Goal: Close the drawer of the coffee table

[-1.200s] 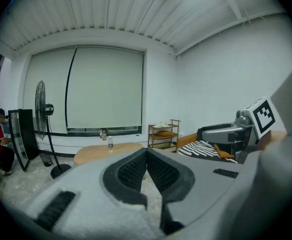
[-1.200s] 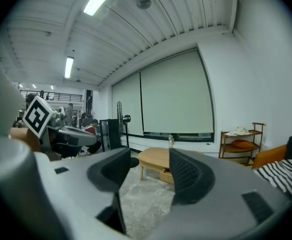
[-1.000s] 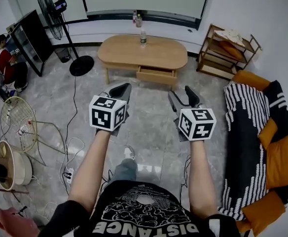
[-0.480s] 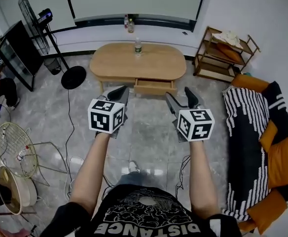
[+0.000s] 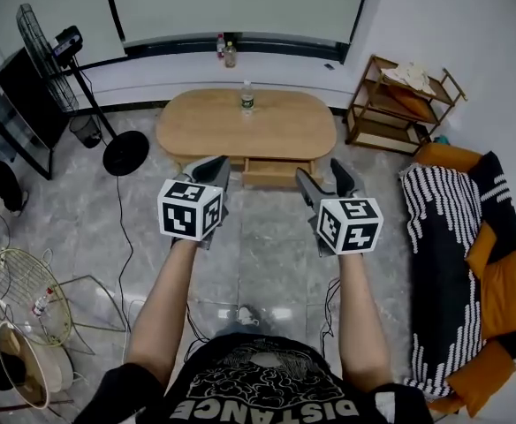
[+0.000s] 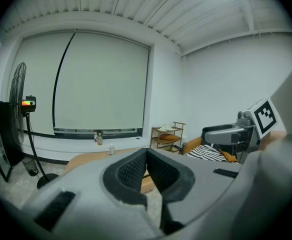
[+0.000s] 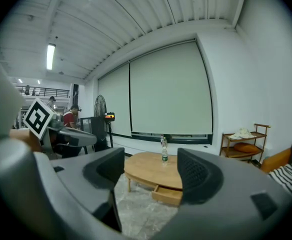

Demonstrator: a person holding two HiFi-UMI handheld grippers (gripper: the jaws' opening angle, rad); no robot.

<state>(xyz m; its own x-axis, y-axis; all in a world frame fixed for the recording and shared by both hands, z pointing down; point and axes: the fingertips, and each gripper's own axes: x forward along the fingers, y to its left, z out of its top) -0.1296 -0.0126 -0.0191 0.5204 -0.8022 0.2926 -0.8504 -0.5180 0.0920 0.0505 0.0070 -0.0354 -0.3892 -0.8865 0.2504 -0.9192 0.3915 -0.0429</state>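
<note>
An oval wooden coffee table (image 5: 240, 126) stands ahead on the grey tiled floor. Its drawer (image 5: 276, 173) is pulled out at the front and shows between my two grippers. A small bottle (image 5: 247, 101) stands on the tabletop. My left gripper (image 5: 216, 166) is held in the air short of the table's front edge, pads (image 6: 136, 166) together and nothing in them. My right gripper (image 5: 322, 171) hangs beside it, open; its jaws have just been opening, and nothing is between them. In the right gripper view the drawer (image 7: 168, 194) lies a stretch ahead, framed by the jaws.
A standing fan (image 5: 64, 60) and a dark screen are at the back left, a wooden shelf (image 5: 399, 104) at the back right. A sofa with a striped blanket (image 5: 452, 237) lines the right side. Cables (image 5: 125, 228) and a wire fan guard (image 5: 24, 285) lie on the floor at left.
Both grippers and the person have moved forward towards the coffee table; the drawer now sits right between the gripper tips in the head view.
</note>
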